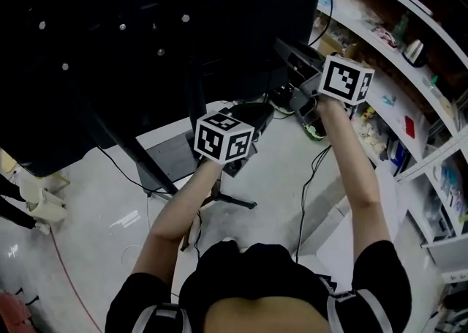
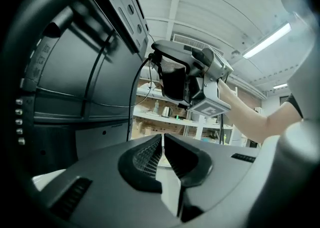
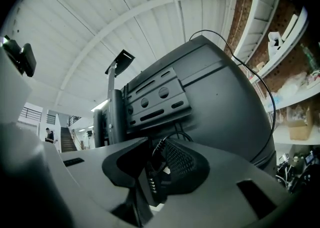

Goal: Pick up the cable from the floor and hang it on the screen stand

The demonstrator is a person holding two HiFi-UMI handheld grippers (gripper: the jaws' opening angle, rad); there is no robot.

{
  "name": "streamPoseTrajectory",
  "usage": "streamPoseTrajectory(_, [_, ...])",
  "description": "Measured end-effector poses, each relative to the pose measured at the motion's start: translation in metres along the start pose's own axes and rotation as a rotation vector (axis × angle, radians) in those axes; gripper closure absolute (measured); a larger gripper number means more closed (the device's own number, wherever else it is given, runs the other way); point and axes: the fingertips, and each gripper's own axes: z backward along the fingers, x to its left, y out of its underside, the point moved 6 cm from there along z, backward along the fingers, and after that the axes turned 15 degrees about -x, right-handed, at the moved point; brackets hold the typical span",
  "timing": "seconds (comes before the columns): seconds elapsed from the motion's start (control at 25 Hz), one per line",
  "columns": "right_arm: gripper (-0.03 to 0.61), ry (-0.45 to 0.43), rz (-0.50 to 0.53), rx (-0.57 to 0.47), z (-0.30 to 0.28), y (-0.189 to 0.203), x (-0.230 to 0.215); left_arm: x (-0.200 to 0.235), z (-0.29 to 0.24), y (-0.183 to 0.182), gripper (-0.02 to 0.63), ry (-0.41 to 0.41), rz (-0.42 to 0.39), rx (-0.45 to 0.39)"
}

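Note:
The screen (image 1: 146, 24) shows its black back, carried on a dark stand (image 1: 194, 97) with legs on the pale floor. My right gripper (image 1: 292, 57) is raised to the screen's lower right edge and is shut on a thin black cable (image 3: 154, 172), whose ribbed end sits between the pads. In the left gripper view the cable (image 2: 135, 91) hangs from the right gripper (image 2: 175, 79) in a long curve beside the screen's back. My left gripper (image 1: 259, 116) is lower, near the stand; its jaws (image 2: 162, 144) stand together with nothing between them.
A slotted mounting bracket (image 3: 155, 99) and the stand's column (image 3: 114, 117) are on the screen's back. Shelves (image 1: 409, 68) full of small items run down the right. Other cables (image 1: 307, 178) and a tripod leg (image 1: 234, 200) lie on the floor.

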Motion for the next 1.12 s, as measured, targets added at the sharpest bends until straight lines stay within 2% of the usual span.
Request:
streamPoseTrajectory(0.28, [0.462, 0.006, 0.032, -0.016, -0.011, -0.022, -0.022, 0.012, -0.028, -0.015, 0.591, 0.055, -0.034, -0.008])
streamPoseTrajectory(0.44, [0.462, -0.023, 0.046, -0.022, -0.022, -0.043, -0.033, 0.019, -0.046, -0.026, 0.591, 0.067, -0.035, -0.023])
streamPoseTrajectory(0.56, [0.462, -0.048, 0.063, -0.026, -0.032, -0.065, -0.041, 0.021, -0.06, -0.038, 0.591, 0.072, -0.068, -0.038])
streamPoseTrajectory(0.6, [0.462, -0.034, 0.056, -0.029, -0.034, -0.073, -0.045, 0.021, -0.065, -0.043, 0.591, 0.071, -0.086, -0.044])
streamPoseTrajectory(0.72, [0.462, 0.086, -0.031, -0.057, -0.031, -0.101, -0.064, 0.02, -0.082, -0.06, 0.591, 0.075, -0.123, -0.055])
streamPoseTrajectory(0.92, [0.462, 0.028, -0.015, -0.067, -0.054, -0.156, -0.074, 0.02, -0.108, -0.084, 0.591, 0.064, -0.136, -0.071])
streamPoseTrajectory(1.12, [0.462, -0.027, -0.001, -0.051, -0.09, -0.18, -0.064, 0.029, -0.111, -0.1, 0.591, 0.041, -0.156, -0.087])
